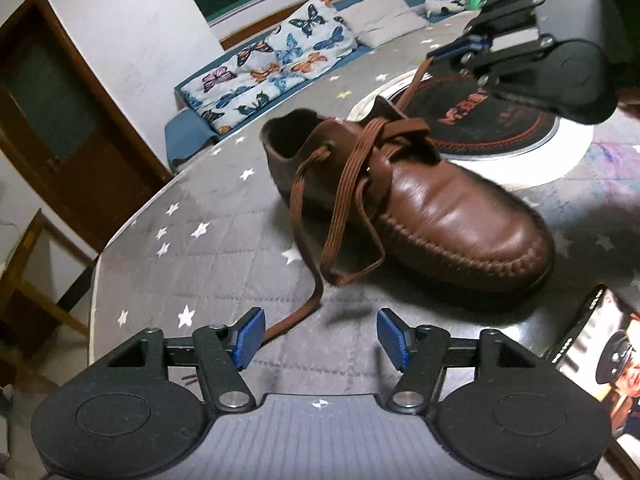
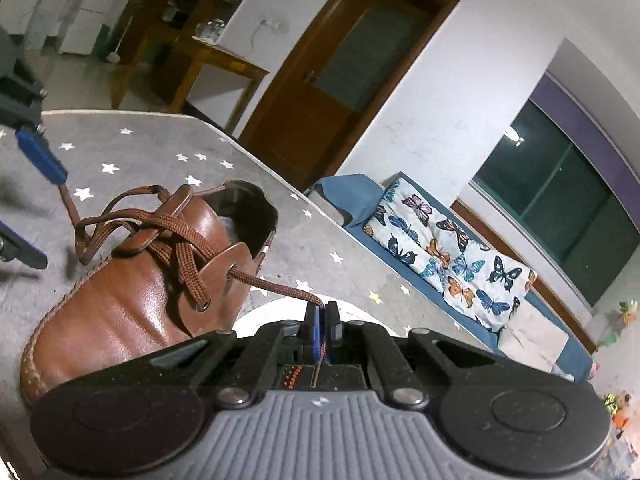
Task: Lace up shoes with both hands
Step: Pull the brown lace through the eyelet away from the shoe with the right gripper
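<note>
Star-print grey tablecloth (image 1: 224, 256): brown leather shoe (image 1: 440, 216) centred, toe at 4 o'clock. Right gripper (image 2: 322, 330): fingers closed on brown lace (image 2: 276, 283). Left gripper (image 1: 320, 338): fingers wide apart, empty, lace end alongside left pad.

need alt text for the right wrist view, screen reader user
The right gripper is shut on one end of a brown lace running out of an eyelet of a brown leather shoe on a grey star-print tabletop. At the left edge, the blue pads of the left gripper stand apart beside the lace's other end.
</note>
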`<state>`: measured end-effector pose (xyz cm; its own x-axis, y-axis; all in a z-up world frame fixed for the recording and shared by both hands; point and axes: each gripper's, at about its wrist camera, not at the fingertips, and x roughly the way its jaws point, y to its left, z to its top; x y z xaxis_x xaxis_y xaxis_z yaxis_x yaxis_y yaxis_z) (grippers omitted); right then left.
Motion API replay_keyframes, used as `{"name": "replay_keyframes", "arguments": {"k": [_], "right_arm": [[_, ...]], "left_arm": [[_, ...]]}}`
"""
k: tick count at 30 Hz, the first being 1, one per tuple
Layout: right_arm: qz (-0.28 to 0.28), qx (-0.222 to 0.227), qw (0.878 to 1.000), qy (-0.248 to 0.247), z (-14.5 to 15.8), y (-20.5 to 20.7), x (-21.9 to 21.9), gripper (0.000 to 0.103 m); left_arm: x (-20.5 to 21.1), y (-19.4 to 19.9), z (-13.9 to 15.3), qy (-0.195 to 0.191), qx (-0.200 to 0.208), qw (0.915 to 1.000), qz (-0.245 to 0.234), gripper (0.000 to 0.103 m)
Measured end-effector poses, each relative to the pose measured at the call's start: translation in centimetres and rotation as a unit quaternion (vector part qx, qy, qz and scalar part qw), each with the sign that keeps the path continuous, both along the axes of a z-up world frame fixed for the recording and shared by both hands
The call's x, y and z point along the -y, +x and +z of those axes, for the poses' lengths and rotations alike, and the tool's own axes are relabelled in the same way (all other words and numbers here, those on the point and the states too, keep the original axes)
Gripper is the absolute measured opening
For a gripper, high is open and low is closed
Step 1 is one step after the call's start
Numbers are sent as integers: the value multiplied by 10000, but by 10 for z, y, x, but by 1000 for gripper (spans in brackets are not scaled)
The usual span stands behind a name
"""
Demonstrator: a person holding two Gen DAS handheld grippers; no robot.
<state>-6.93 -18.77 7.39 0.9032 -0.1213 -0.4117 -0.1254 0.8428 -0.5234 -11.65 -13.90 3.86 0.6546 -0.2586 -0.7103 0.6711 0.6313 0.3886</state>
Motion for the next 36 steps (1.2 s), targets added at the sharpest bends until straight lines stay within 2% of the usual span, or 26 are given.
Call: {"name": "replay_keyframes", "arguments": {"k": [16, 36], "right_arm": [[-548, 240, 9982, -94, 9, -5, 26, 2], [-1191, 519, 9912, -256, 24, -16, 64, 2]], "left_arm": [[4, 3, -14, 135, -63, 9998, 101, 78], [6, 5, -20, 161, -55, 9998, 122, 82]]}}
